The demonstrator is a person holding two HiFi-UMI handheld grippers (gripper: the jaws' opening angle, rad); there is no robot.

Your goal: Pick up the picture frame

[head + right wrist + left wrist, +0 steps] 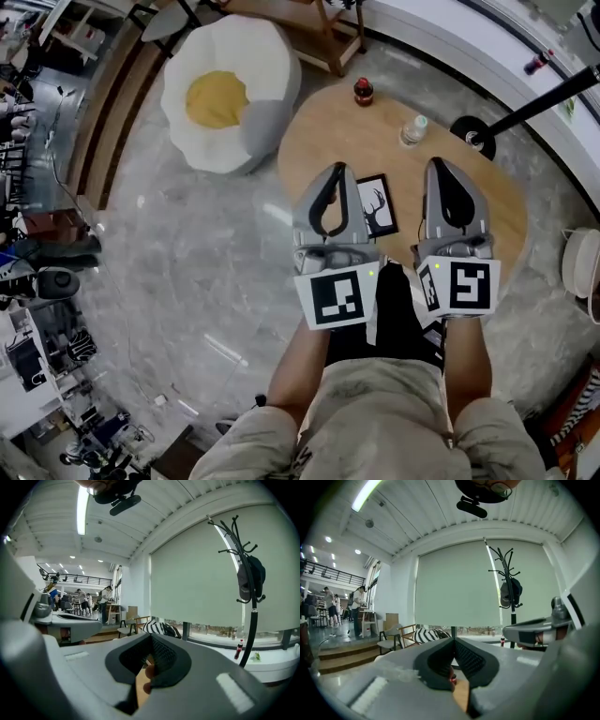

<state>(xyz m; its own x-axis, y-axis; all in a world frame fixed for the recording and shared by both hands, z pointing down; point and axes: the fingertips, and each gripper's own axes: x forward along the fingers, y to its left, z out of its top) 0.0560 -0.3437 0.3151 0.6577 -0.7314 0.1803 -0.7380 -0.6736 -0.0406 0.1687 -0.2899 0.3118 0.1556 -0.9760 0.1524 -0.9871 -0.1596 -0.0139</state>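
The picture frame, black with a white deer print, lies flat on the round wooden table. My left gripper hovers over the frame's left edge and hides part of it; its jaws are shut with nothing between them. My right gripper is held beside it to the right of the frame, also shut and empty. In the left gripper view the closed jaws point nearly level across the room, and a strip of the table shows through them. In the right gripper view the right gripper is likewise closed. The frame appears in neither gripper view.
A small cola bottle and a clear bottle stand at the table's far side. A white-and-yellow beanbag sits on the floor to the left. A coat stand rises at the right. The person's knees are below the grippers.
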